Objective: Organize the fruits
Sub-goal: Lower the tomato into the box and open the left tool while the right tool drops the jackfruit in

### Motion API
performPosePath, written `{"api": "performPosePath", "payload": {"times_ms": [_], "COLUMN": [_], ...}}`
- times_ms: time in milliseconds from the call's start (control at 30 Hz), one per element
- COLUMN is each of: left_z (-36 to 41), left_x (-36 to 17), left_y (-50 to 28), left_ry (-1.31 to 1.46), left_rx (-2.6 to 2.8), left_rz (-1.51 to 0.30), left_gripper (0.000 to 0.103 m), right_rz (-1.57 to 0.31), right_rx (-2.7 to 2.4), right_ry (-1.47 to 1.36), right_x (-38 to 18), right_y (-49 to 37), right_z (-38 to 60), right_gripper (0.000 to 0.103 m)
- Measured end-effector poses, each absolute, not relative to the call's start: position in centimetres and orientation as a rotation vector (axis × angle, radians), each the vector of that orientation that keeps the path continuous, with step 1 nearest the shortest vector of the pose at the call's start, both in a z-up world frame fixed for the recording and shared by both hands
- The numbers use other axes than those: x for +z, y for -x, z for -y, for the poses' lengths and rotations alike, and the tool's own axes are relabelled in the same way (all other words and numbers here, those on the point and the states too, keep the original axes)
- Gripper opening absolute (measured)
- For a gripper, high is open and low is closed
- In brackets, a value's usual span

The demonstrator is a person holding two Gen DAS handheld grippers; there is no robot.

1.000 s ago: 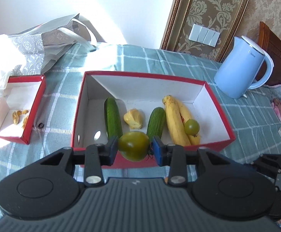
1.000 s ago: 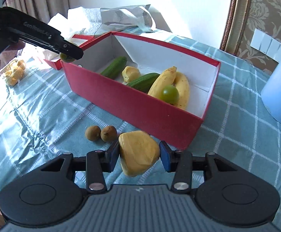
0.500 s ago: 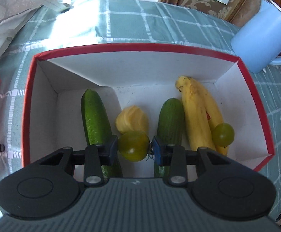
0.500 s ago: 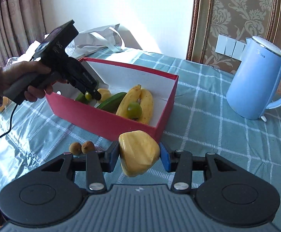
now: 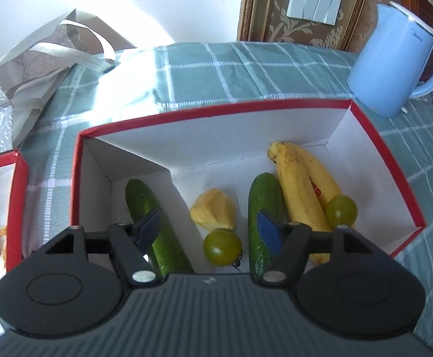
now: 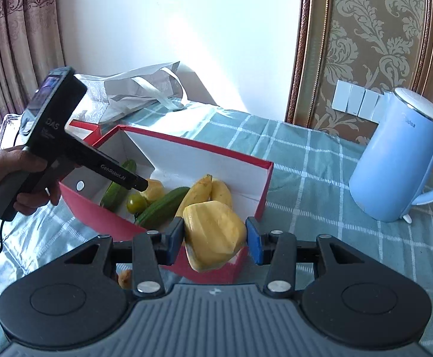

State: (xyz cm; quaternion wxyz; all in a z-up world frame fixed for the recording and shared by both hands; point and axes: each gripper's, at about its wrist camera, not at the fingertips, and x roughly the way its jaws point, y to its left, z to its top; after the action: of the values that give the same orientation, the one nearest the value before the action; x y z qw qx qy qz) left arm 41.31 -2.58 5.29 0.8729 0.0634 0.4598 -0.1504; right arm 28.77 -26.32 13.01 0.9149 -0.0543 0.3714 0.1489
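Checked cloth (image 5: 246,68) covers the table. Blue kettle (image 6: 401,160), marked "Midea", stands R of the red box (image 5: 389,160). In the box: bananas (image 5: 299,184), two cucumbers (image 5: 154,223), yellow chunk (image 5: 213,211), small green tomato (image 5: 341,211) on the bananas. L gripper (image 5: 207,229) — side reads "GenRobot.AI", body "DAS" — jaws just opened, wide apart now; tomato (image 5: 222,247) lies free between them on the box floor. R gripper (image 6: 215,238) clamps a yellow fruit piece (image 6: 213,235) near the box's front.
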Motion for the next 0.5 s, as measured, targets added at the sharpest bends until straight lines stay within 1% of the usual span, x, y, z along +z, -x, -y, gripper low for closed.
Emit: {"api": "performPosePath", "payload": {"times_ms": [267, 500], "left_z": [-0.8, -1.2], "left_x": [10.2, 10.6], "left_y": [-35.1, -30.9], "left_ry": [-0.07, -0.101], "left_rx": [-0.203, -0.167], "left_rz": [-0.803, -0.798], "left_gripper": [0.068, 0.07], "right_rz": [-0.747, -0.84], "right_rx": [0.321, 0.269], "right_ry": [0.115, 0.123], "right_x": [12.4, 8.0], "right_y": [-34.3, -39.8], "right_z": [23.7, 22.4], "right_gripper": [0.044, 0.044]}}
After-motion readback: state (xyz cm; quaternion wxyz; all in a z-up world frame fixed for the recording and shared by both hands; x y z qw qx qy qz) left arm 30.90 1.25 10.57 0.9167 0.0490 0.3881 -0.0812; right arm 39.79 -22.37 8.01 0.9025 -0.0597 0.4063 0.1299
